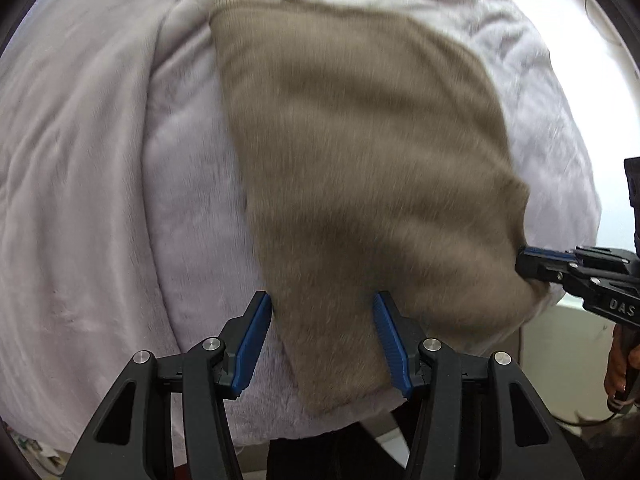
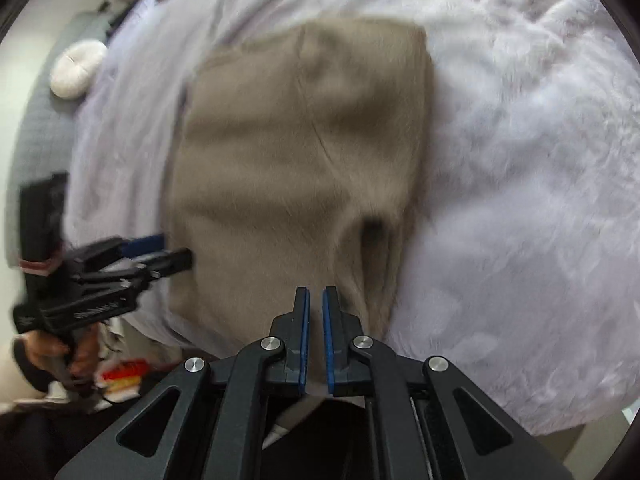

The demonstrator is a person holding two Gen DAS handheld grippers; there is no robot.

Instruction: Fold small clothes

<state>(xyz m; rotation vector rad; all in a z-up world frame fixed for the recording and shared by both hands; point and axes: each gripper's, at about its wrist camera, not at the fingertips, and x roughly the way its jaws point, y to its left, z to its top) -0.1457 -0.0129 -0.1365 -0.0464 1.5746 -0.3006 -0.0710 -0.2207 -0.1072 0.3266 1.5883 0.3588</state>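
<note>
A beige knitted garment (image 1: 360,160) (image 2: 300,140) lies folded flat on a pale lilac plush blanket (image 1: 100,160) (image 2: 520,160). My left gripper (image 1: 322,304) stands open and straddles the garment's near corner. Its blue pads (image 1: 256,340) sit on either side of the cloth without pinching it. In the right wrist view the left gripper (image 2: 168,250) sits at the garment's left edge. My right gripper (image 2: 316,290) is shut on the cloth at the near edge, where the fabric bunches into folds. From the left wrist view the right gripper (image 1: 524,262) bites the garment's right corner.
The blanket's near edge drops off just below both grippers. A white round cushion (image 2: 78,68) rests on a grey quilted cover (image 2: 36,140) at the far left. Red and yellow items (image 2: 124,372) lie low beside the bed. A person's hands (image 2: 76,356) (image 1: 620,360) hold the handles.
</note>
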